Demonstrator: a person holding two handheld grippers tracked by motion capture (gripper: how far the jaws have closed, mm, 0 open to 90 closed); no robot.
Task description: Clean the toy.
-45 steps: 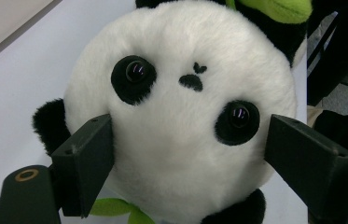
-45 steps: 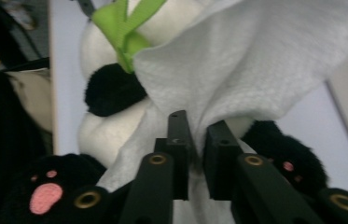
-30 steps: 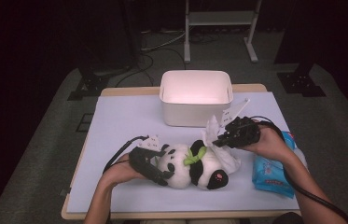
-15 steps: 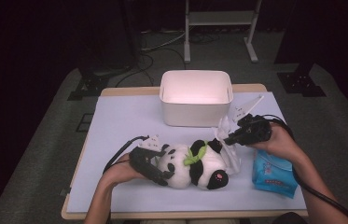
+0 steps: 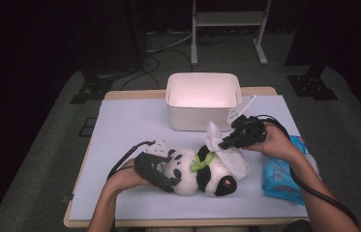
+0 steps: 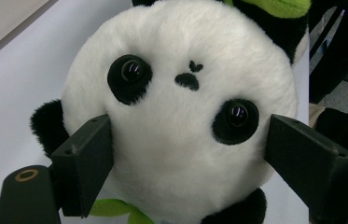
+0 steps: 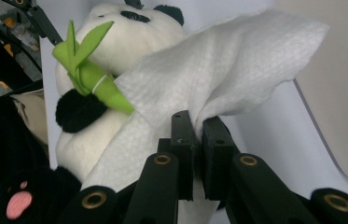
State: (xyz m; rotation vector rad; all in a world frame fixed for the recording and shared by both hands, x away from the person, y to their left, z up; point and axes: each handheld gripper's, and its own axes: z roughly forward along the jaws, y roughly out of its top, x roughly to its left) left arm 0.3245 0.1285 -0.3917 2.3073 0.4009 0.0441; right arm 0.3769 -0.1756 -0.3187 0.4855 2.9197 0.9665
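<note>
1. Panda plush [image 5: 201, 170] lies on its back near the front middle of the white table cover [image 5: 129, 121] in the high view, head toward the person's left. The left gripper [image 5: 166, 180] clamps the head from both sides, jaws spread wide around it. The right gripper [image 5: 227, 141] hangs just above the panda's belly, jaws pinched tight on a white wipe [image 5: 221, 147] draped over the body. A white bin [image 5: 202, 99] stands behind the panda, and a blue wipe pack [image 5: 282, 176] lies under the right forearm.

2. Panda plush [image 6: 181, 116] faces the camera in the left gripper view — two black eye patches, a small black nose. The left gripper [image 6: 188, 158] has one black jaw pressed into each cheek, standing far apart with the head between them.

3. Panda plush [image 7: 115, 70] lies beyond the jaws in the right gripper view, a green bamboo sprig [image 7: 90, 70] on its chest. The right gripper [image 7: 198, 140] — jaws nearly together — grips a fold of the wipe [image 7: 218, 65], which spreads up and over the panda's flank.
</note>
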